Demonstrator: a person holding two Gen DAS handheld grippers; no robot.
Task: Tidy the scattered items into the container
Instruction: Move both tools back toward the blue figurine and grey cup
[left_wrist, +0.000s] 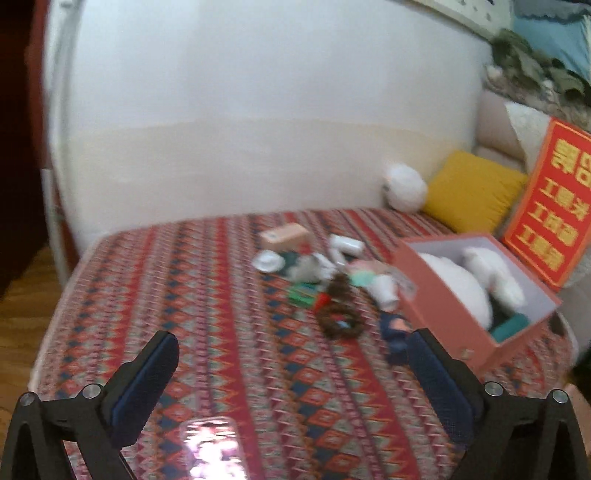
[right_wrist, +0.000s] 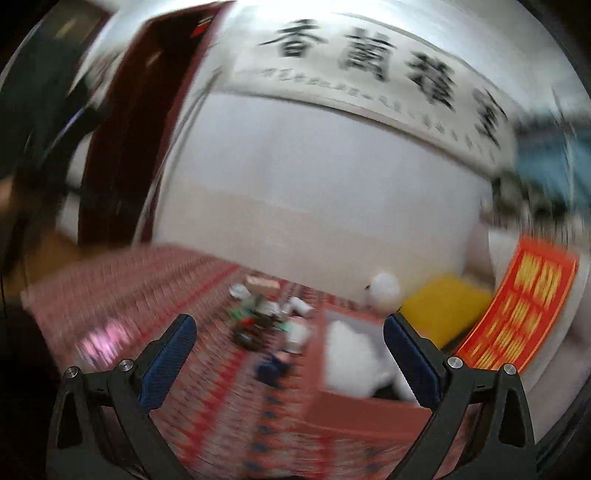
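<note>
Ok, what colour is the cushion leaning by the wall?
Mustard yellow cushion; clearest in the left wrist view.

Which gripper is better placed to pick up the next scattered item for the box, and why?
Probably the left gripper: open, empty, aimed steadily at the wreath beside the pink box. The right gripper is open too, but its view is motion-blurred.

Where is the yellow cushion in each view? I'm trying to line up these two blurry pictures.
Left wrist view: the yellow cushion sits at the right, against the wall, behind the pink box.
Right wrist view: the cushion is lower right, blurred, just beyond the right jaw.
Shared landmark: the red sign with gold characters, right of the cushion in both.
</note>
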